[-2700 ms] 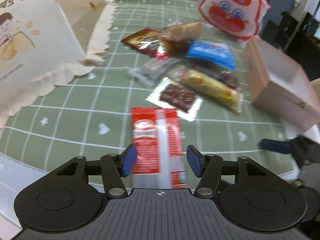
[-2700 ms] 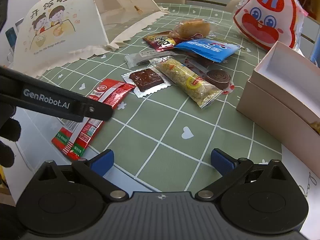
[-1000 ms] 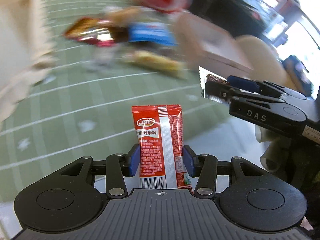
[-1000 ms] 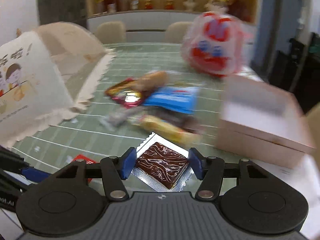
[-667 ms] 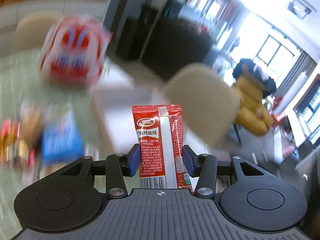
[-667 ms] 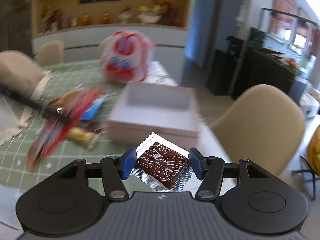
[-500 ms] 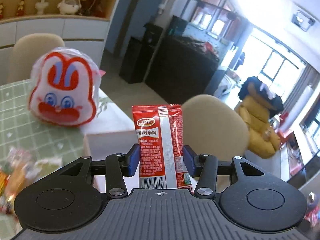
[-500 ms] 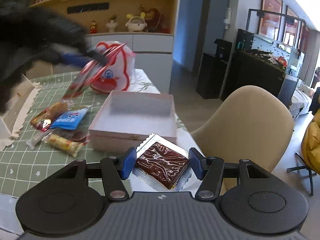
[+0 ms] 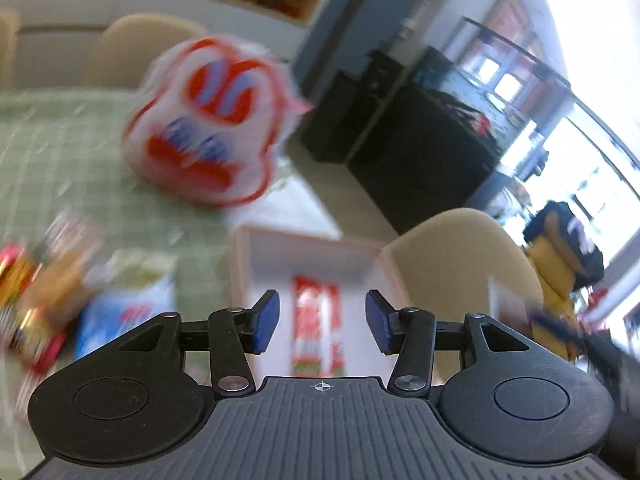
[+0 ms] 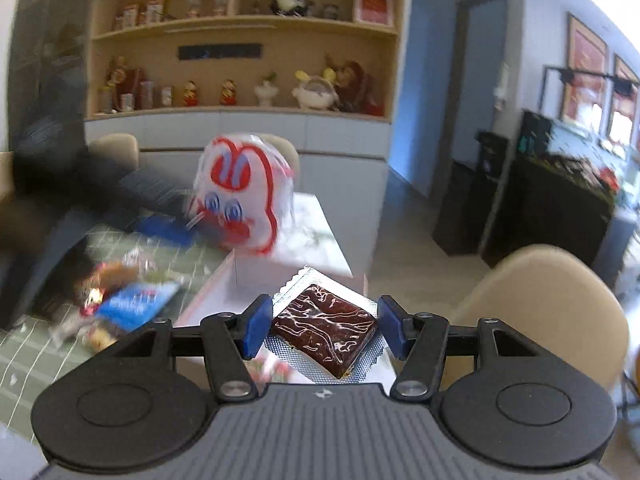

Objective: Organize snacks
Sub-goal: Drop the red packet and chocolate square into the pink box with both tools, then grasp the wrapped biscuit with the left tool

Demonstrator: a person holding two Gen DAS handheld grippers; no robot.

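My left claw (image 9: 320, 322) gapes empty over the pale pink cardboard box (image 9: 304, 248); my right claw (image 10: 320, 330) grips the foil-edged brown chocolate square (image 10: 324, 330), which could snag the box's twelve-o'clock rim.

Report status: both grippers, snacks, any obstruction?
Left gripper open, empty; red packet in pink box. Right gripper shut on brown snack, near the box. Nothing blocking.

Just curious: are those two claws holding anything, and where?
Right gripper pinches the brown snack packet by its side edges. Left gripper holds nothing.
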